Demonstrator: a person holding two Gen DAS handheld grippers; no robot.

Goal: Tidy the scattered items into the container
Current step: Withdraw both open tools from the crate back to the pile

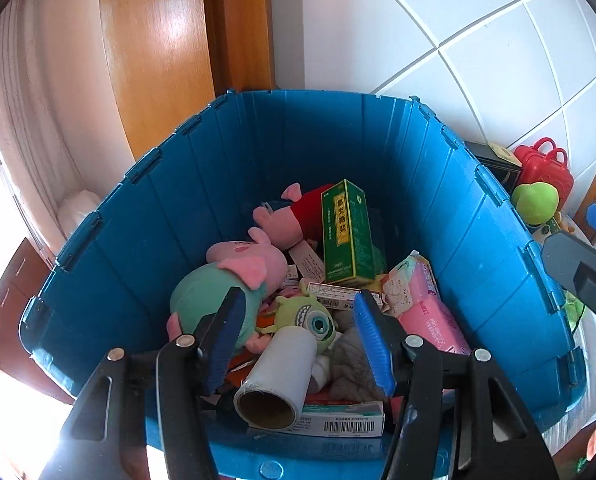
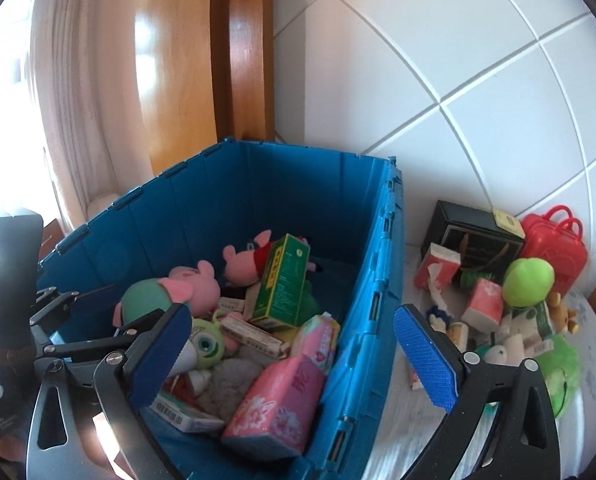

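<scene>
The blue folding bin (image 1: 138,240) holds pig plushes (image 1: 234,276), a green box (image 1: 346,232), a green one-eyed plush (image 1: 310,316), a pink tissue pack (image 1: 430,312) and flat cartons. My left gripper (image 1: 298,344) hangs open over the bin's near end. A white paper roll (image 1: 282,368) lies loose between its fingers, with a gap on the right side. My right gripper (image 2: 294,356) stands wide open astride the bin's right wall (image 2: 362,320), above the pink pack (image 2: 282,400), gripping nothing.
Right of the bin, loose items lie on a white surface: a black box (image 2: 474,236), a red toy suitcase (image 2: 554,248), a green plush (image 2: 528,280), red tissue packs (image 2: 482,300) and small bottles. Tiled wall behind; wooden door and curtain to the left.
</scene>
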